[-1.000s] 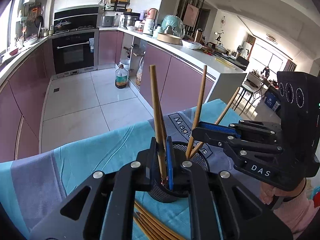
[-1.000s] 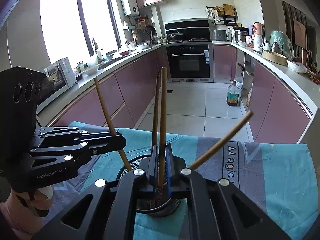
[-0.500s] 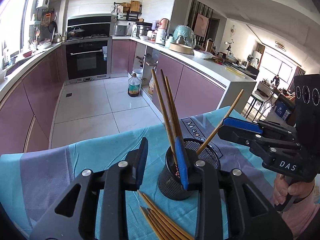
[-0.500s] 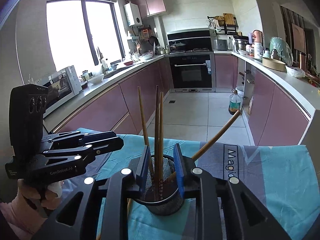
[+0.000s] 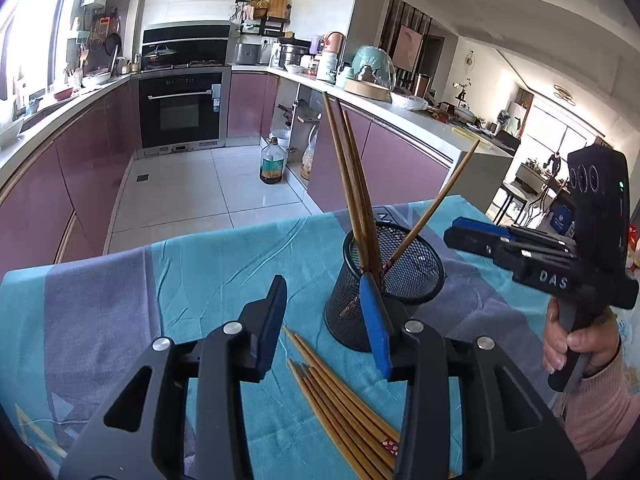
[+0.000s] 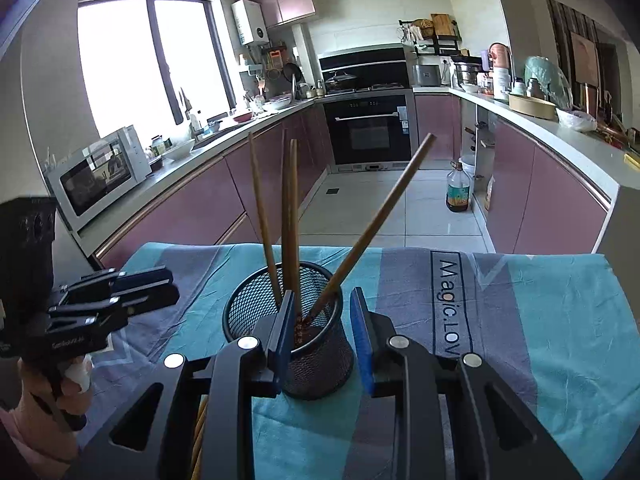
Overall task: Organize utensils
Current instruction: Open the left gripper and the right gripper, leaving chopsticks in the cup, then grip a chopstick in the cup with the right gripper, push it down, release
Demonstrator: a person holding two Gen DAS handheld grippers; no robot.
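A black mesh cup (image 5: 384,280) stands on the table, on a blue and grey cloth (image 5: 200,280), and everything here sits around it. 4 wooden chopsticks (image 6: 288,220) stand in the cup: 3 lean close together at one side and 1 slants off toward the other (its tip well past the rim). A loose bundle of more chopsticks (image 5: 340,400) lies flat on the cloth just in front of the cup's base.

The left tongs (image 5: 326,328) hover just beside the cup, above that bundle. Their jaws have just been opening and now stand partly apart with nothing between them, the blue pad (image 5: 374,320) close against the cup's wall.

The right tongs (image 6: 324,340) have also just been opening. They stand narrowly apart in front of the cup and grip nothing. A hand (image 5: 576,344) in a pink sleeve holds them.
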